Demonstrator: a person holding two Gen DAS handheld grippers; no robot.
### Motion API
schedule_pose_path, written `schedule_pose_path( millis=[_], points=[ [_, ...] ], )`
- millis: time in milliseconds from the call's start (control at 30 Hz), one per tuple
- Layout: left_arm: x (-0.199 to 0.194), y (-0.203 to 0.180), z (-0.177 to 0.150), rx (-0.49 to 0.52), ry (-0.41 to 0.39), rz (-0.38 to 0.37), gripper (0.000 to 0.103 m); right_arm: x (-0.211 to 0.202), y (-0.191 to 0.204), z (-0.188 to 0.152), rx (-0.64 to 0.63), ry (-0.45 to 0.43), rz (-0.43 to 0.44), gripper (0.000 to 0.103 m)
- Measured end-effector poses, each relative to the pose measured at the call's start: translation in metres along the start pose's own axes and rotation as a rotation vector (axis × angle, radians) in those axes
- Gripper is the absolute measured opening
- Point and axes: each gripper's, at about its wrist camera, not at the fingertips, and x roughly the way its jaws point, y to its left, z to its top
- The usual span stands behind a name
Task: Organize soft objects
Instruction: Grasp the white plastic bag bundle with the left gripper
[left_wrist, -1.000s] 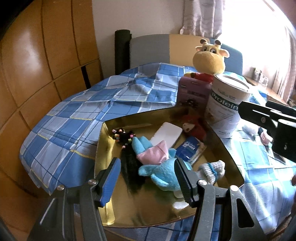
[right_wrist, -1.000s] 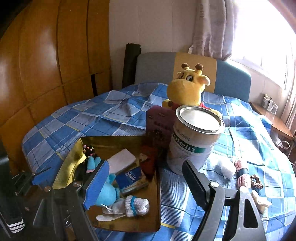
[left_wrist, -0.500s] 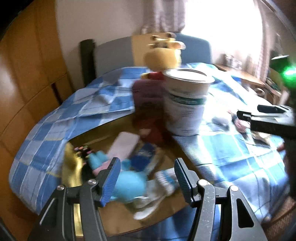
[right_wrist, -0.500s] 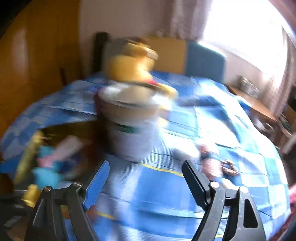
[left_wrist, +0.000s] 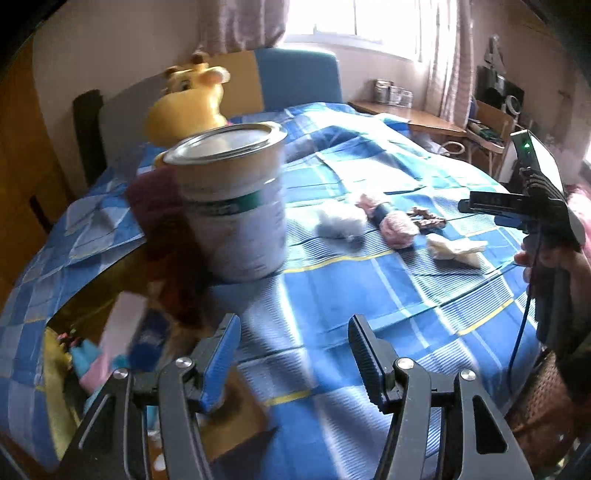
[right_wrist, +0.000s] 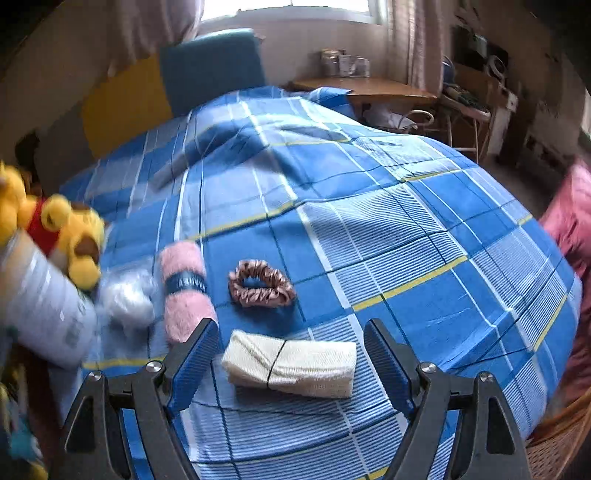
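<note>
The right gripper has its fingers spread wide and empty, with a folded cream cloth lying on the bed between them. At eleven o'clock from the cloth lies a brown scrunchie, at ten o'clock a pink fuzzy roll with a dark band, and beside that a white fluffy ball. The left gripper also stands open, gripping nothing, above the blue checked cover. At eleven o'clock from it a tin can stands upright, a yellow plush giraffe behind it.
</note>
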Motion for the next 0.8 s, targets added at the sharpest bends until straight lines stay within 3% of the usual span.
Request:
schedule_pose_path(
  millis=[200, 533, 733, 800],
  points=[
    [0.035, -0.020, 0.025, -0.024, 0.055, -0.072, 0.062, 0.000, -0.012, 0.001, 0.079, 0.012, 0.025, 0.082],
    [0.108, -0.044, 0.064, -0.040, 0.126, -0.086, 0.062, 0.004, -0.026, 0.005, 0.174, 0.043, 0.088, 0.083],
    [0.152, -0.055, 0.091, -0.056, 0.152, -0.108, 0.074, 0.006, -0.025, 0.006, 0.174, 0.055, 0.117, 0.083],
    [0.164, -0.060, 0.098, -0.048, 0.156, -0.094, 0.074, 0.006, -0.023, 0.006, 0.166, 0.053, 0.122, 0.083]
  ],
)
